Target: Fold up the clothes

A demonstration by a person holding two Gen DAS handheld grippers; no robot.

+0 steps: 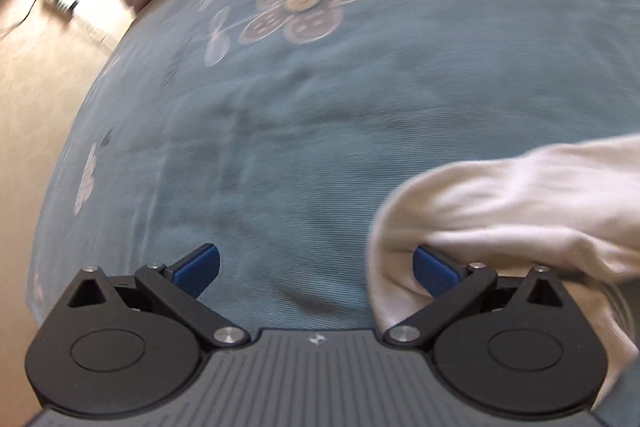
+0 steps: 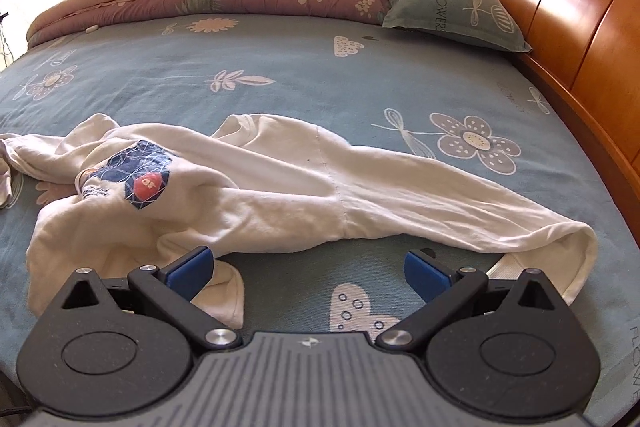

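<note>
Right wrist: white shirt (image 2: pixel 280 195) crumpled on bed (image 2: pixel 320 75), right gripper (image 2: pixel 306 269) open.

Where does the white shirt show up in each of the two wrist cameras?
Left wrist view: the white shirt fills the lower right, draped over the left gripper's right finger.
Right wrist view: it lies crumpled across the middle, beyond the open right gripper.
Shared landmark: the blue flowered bedsheet under it in both.
</note>
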